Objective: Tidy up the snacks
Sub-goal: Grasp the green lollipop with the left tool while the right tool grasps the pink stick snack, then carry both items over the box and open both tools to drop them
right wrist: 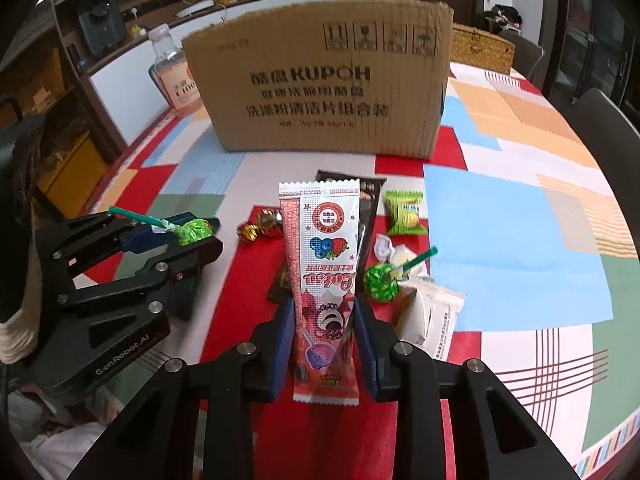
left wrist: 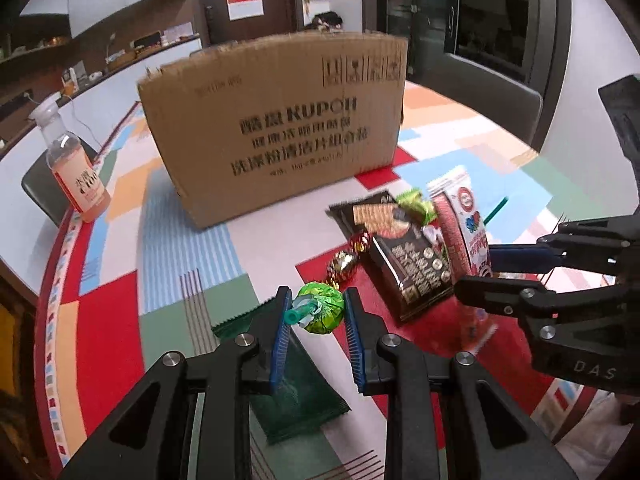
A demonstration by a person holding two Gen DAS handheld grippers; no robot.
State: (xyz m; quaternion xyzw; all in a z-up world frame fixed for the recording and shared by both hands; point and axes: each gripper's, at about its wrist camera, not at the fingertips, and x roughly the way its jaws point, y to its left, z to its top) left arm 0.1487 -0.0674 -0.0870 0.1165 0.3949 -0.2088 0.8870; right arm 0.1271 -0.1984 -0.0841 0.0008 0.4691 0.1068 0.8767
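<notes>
The left gripper (left wrist: 316, 312) grips a green-wrapped lollipop (left wrist: 322, 307) above the surface (left wrist: 120, 320). The cardboard box (right wrist: 320, 76) stands behind. The right gripper (right wrist: 323, 326) clamps an upright pink snack sachet (right wrist: 320, 264).

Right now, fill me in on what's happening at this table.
A person is sorting snacks with two handheld grippers. The left gripper has its fingers around a green-wrapped lollipop, lifted off the table. The right gripper holds a pink strawberry-print snack packet upright. More snacks, including a second green lollipop and a black packet, lie on the patterned tablecloth. The cardboard box stands behind the snacks.
</notes>
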